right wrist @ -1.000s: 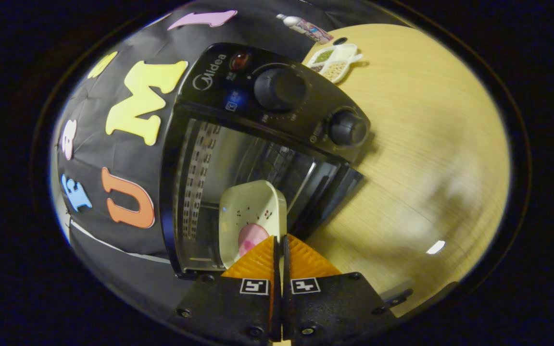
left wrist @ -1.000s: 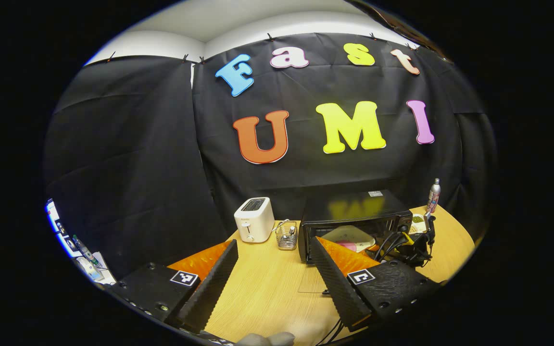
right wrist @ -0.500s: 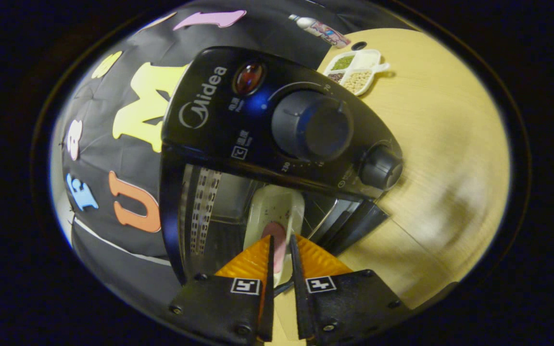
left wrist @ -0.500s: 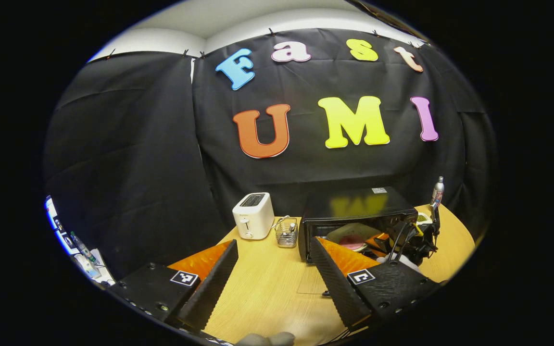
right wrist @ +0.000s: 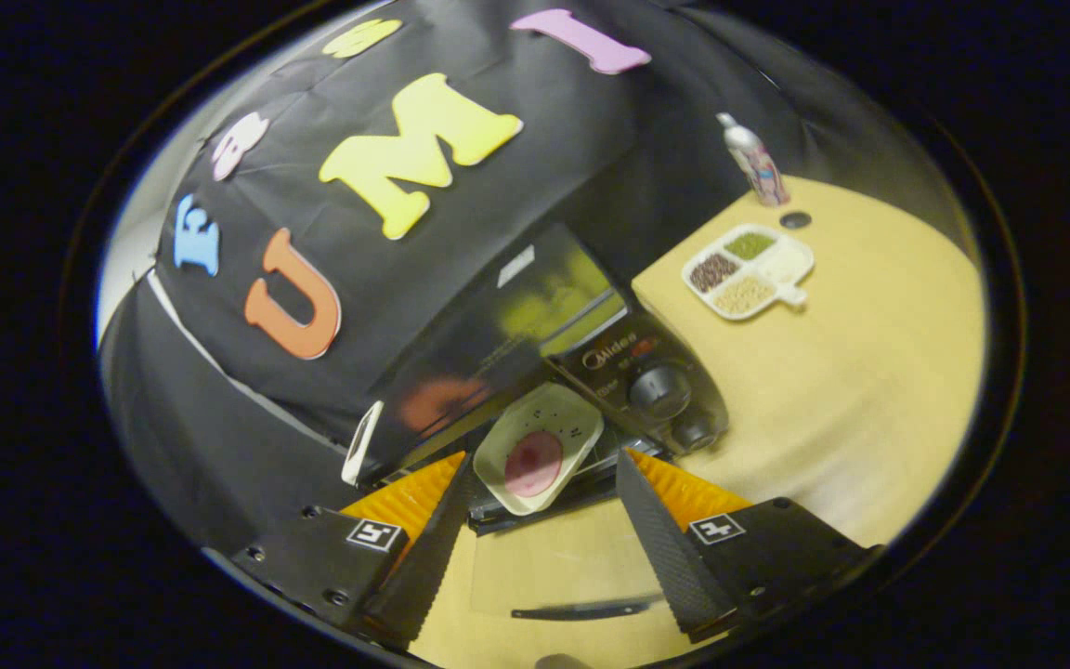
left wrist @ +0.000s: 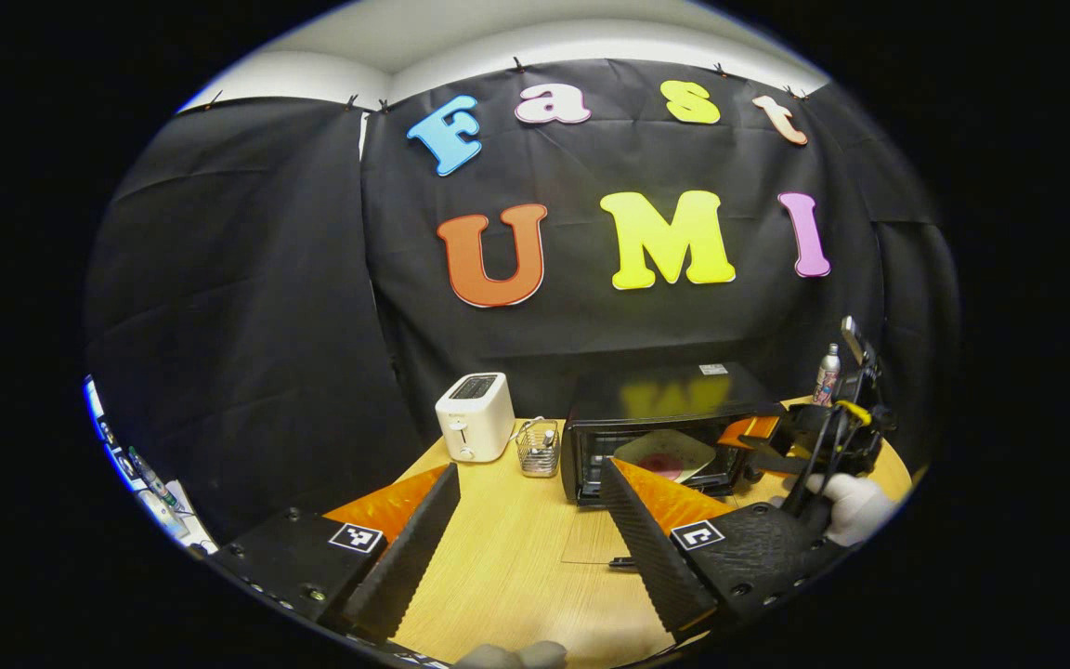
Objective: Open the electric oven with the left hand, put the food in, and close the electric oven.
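— While the wooden table (left wrist: 507, 557) lay pale and smooth under everything, what sat largest on it?

— A black boxy electric oven (right wrist: 535, 316), glossy on top, with its glass door (right wrist: 554, 576) folded flat onto the table. Two round knobs (right wrist: 660, 390) stood on its control panel beside a printed brand mark, which I leave unread.

— And the food?

— It rested inside the oven's mouth: a pale, rounded-square dish (right wrist: 540, 449) with tiny specks and a pink round piece at its centre. From the left gripper view the same dish (left wrist: 665, 455) showed just within the opening.

— How did the grippers stand?

— The right gripper (right wrist: 540, 520) had its ribbed fingers spread wide apart, clear of the dish, which showed between them farther off. The left gripper (left wrist: 526, 520) likewise gaped wide over bare table, holding nothing.

— Smaller things?

— A white toaster (left wrist: 473, 416) stood left of the oven, a little wire basket (left wrist: 538, 449) between them. A divided white tray (right wrist: 747, 270) of beans and grains lay right of the oven, a slim bottle (right wrist: 751, 160) behind it.
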### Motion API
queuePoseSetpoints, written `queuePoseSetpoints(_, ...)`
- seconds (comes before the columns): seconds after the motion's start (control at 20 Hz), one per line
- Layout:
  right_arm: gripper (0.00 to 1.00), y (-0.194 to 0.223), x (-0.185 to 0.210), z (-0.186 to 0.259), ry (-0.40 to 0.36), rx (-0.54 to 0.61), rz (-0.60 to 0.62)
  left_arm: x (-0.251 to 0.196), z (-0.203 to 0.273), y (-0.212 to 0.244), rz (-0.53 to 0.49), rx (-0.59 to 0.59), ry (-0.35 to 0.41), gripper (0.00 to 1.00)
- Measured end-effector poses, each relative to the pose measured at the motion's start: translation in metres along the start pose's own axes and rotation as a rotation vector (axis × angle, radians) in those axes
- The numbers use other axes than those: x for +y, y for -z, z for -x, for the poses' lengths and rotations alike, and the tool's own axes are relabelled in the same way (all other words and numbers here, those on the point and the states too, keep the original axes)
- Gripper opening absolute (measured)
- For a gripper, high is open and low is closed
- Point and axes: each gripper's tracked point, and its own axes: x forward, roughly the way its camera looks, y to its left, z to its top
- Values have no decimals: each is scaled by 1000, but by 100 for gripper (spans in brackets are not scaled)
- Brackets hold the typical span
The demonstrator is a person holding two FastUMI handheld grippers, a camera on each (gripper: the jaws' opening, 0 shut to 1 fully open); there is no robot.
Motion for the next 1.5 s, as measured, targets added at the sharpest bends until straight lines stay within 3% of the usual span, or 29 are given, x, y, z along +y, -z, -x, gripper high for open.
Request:
queuePoseSetpoints(0.3,95,-35,-10,105,52,-111,341,-14,9,-8,18,-46,57,97)
queuePoseSetpoints(0.4,100,-45,-21,137,80,-146,406,-21,12,-5,11,-53,80,97)
queuePoseSetpoints(0.45,95,-52,-28,151,100,-165,433,-24,13,0,5,-52,93,97)
queuePoseSetpoints(0.7,96,-72,-57,224,204,-251,564,-43,12,40,16,-7,151,97)
queuePoseSetpoints(0.85,100,-75,-69,253,248,-271,562,-59,7,74,46,57,196,97)
queuePoseSetpoints(0.9,96,-75,-74,260,254,-270,551,-63,4,91,48,82,205,97)
queuePoseSetpoints(1.05,96,-80,-88,276,293,-270,556,-78,0,118,54,130,230,97)
queuePoseSetpoints(1.2,96,-83,-94,287,311,-267,570,-92,-5,144,50,173,253,97)
queuePoseSetpoints(1.25,100,-83,-96,289,315,-265,575,-95,-5,153,47,192,254,97)
queuePoseSetpoints(1.5,96,-79,-96,295,312,-240,603,-119,-10,191,46,268,292,97)
